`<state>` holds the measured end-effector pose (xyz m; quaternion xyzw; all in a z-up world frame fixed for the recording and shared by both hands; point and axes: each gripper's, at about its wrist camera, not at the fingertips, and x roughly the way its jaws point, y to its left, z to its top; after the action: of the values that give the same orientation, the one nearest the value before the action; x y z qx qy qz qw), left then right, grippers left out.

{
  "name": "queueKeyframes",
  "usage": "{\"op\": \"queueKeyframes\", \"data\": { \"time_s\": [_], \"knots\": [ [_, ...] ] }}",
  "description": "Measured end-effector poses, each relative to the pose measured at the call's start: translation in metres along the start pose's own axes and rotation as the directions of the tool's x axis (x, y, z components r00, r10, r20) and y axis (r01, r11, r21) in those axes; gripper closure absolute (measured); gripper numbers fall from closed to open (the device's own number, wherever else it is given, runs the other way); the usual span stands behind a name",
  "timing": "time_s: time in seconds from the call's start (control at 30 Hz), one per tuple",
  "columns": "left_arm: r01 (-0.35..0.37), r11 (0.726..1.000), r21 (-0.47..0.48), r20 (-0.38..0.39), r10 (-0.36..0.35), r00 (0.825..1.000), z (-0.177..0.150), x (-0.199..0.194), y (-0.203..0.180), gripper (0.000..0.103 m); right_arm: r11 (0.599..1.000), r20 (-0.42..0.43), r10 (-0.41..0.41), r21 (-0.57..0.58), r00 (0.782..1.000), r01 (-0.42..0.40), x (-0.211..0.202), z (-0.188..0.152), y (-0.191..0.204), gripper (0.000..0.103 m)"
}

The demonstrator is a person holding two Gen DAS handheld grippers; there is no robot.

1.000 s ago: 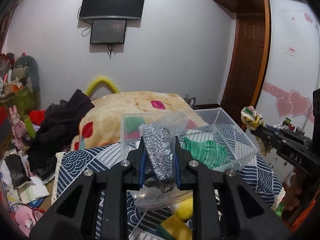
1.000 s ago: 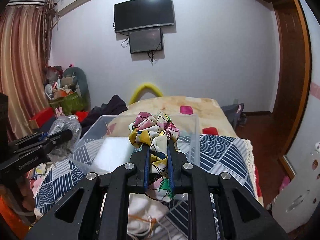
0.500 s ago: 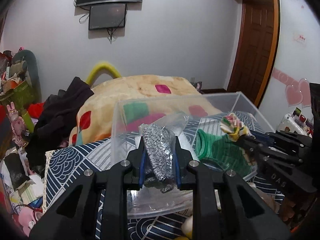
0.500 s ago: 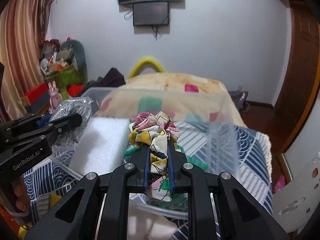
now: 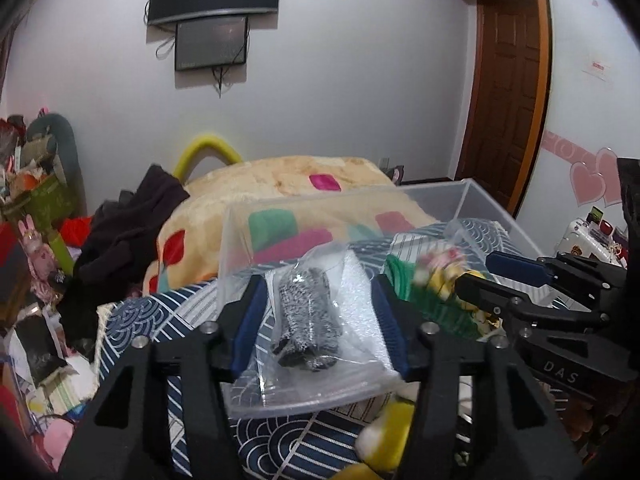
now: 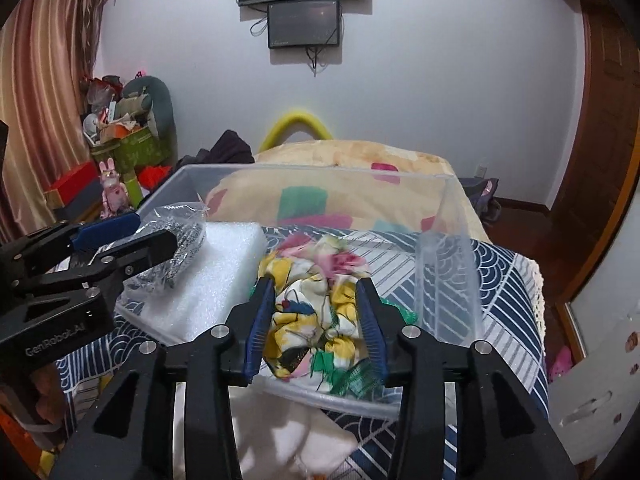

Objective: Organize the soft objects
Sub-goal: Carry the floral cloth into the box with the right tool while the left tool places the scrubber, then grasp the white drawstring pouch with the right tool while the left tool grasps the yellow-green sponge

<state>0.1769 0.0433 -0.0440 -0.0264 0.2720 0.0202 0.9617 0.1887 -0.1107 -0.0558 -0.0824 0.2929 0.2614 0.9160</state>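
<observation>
A clear plastic bin (image 5: 496,210) (image 6: 444,248) stands on the patterned bed cover. My left gripper (image 5: 318,322) is open over its near edge. A clear bag with a grey speckled cloth (image 5: 306,312) (image 6: 182,240) lies loose between the jaws, on white foam (image 6: 216,276) in the bin. My right gripper (image 6: 316,326) is open over the bin. The flowered fabric bundle (image 6: 316,296) (image 5: 438,270) sits loose between its jaws, on a green cloth (image 5: 404,280) in the bin.
A beige blanket (image 5: 288,184) with coloured patches lies behind the bin. Dark clothes (image 5: 132,224) are piled at the left. Yellow sponges (image 5: 386,436) lie below the bin's near edge. Clutter and toys (image 6: 120,136) stand at the far left, a wooden door (image 5: 508,92) at the right.
Both grippers have moved forward over the bin and opened. The bagged grey cloth and the flowered bundle have been let go and rest in the bin.
</observation>
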Motion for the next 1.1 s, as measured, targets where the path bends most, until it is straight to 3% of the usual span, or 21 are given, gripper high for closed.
{"op": "queueKeyframes", "data": {
  "time_s": [0.17,0.27,0.6,0.77,0.9,1.1],
  "knots": [
    [-0.013,1.0,0.004,0.058,0.013,0.998,0.001,-0.026,-0.003,0.01,1.0,0.054,0.014,0.015,0.998,-0.014,-0.022,0.0,-0.007,0.055],
    [-0.022,1.0,-0.01,0.084,0.023,0.996,-0.001,-0.04,-0.001,0.005,1.0,0.09,0.011,0.015,0.996,-0.012,-0.035,0.0,-0.008,0.053],
    [-0.029,0.999,-0.018,0.065,0.03,0.997,-0.027,-0.058,0.007,0.002,0.999,0.127,0.038,0.016,0.991,-0.041,-0.057,-0.014,-0.004,0.048],
    [-0.044,0.999,-0.003,0.04,0.044,0.998,-0.046,-0.057,0.009,0.002,0.996,0.102,0.075,0.035,0.992,-0.079,-0.053,-0.031,0.002,0.034],
    [-0.068,0.997,0.035,0.012,0.067,0.998,-0.059,-0.055,0.008,0.002,0.993,0.066,0.097,0.058,0.993,-0.101,-0.042,-0.04,0.008,0.033],
    [-0.034,0.999,0.007,-0.044,0.034,0.998,-0.079,-0.048,0.01,0.002,0.988,-0.005,0.141,0.066,0.99,-0.141,-0.025,-0.052,0.017,0.033]
  ]
}}
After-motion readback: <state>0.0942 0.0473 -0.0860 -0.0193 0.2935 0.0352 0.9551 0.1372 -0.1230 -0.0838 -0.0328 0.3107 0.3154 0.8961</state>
